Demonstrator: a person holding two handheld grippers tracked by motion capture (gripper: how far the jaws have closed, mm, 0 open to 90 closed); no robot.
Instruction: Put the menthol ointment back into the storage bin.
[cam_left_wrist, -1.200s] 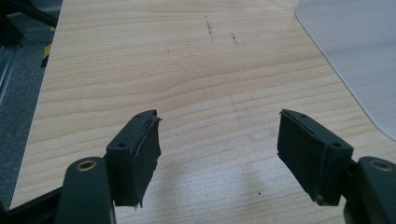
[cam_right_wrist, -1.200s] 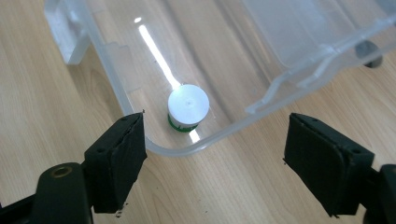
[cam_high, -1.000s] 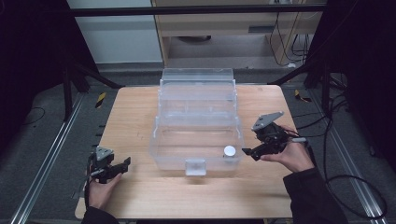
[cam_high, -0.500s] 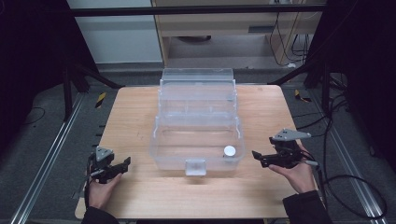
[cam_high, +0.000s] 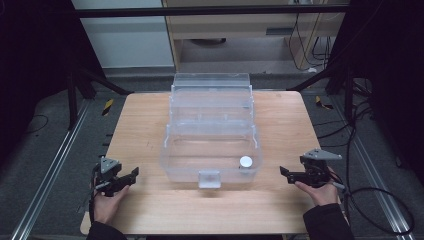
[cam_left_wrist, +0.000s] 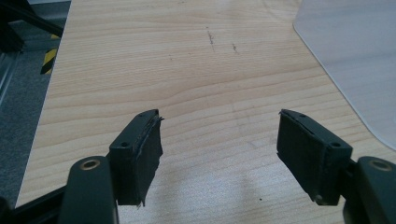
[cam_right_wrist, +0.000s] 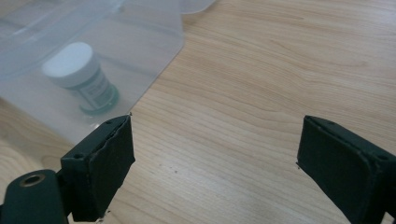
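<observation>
On the wooden table (cam_high: 150, 125) a clear plastic organiser box (cam_high: 211, 150) stands open with its tiers stepped back, and a small white-capped jar (cam_high: 245, 161) sits upright in the front compartment, at that compartment's right end, close to the wall. Both grippers rest low at the near edge, well apart from the box: the left gripper (cam_high: 131, 174) lies by the near left corner with its jaws spread and nothing between them, and the right gripper (cam_high: 285, 172) sits to the right of the box, where its jaws have just been opening and now stand wide over bare wood, holding nothing. Judging by this, the jar has been placed and the step in hand is the pull-back after release. A likely next move is shutting the box, which would call for both grippers to reach its far tiers and fold them forward evenly. Seen through the wall in the right gripper view, the jar (cam_right_wrist: 80, 77) carries a green and white label, but its print is too blurred to read.
</observation>
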